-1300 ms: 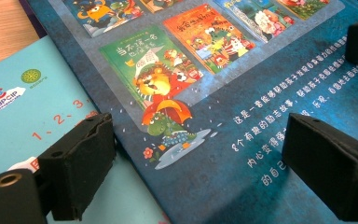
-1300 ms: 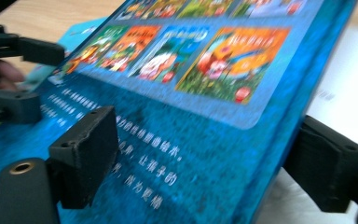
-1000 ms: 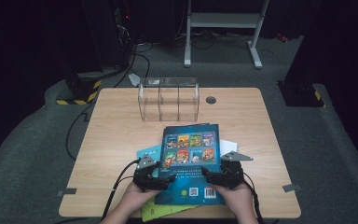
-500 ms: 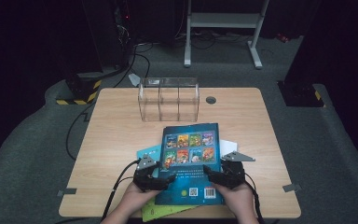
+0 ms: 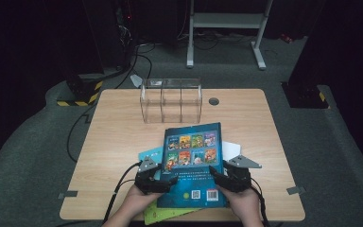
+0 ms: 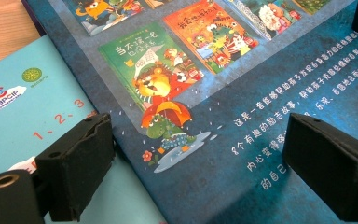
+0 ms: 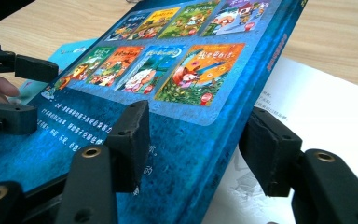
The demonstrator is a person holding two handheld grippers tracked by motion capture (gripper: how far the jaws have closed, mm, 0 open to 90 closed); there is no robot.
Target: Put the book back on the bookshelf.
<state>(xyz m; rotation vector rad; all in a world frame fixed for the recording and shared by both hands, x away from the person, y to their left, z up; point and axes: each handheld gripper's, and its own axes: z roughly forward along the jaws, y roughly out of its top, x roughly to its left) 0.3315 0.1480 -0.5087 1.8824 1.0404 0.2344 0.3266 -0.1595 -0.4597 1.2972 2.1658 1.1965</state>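
A dark blue picture book (image 5: 194, 161) lies back cover up on the table's near half, over other books. My left gripper (image 5: 156, 182) is at its near left corner. Its jaws stand wide open, one pad (image 6: 81, 161) over a light blue book (image 6: 23, 112) and the other over the blue cover (image 6: 242, 116). My right gripper (image 5: 229, 177) is at the near right corner. Its jaws have just been closing and straddle the book's right edge (image 7: 242, 116). One pad (image 7: 133, 135) lies against the cover, and the other pad (image 7: 265, 144) is just off the edge, so the gripper (image 7: 198, 135) is still open.
A clear acrylic organizer (image 5: 171, 99) with three compartments stands at the table's far middle. A white open page (image 5: 231, 149) lies under the blue book on the right, and a green sheet (image 5: 170, 215) pokes out at the near edge. A round cable hole (image 5: 213, 101) sits behind.
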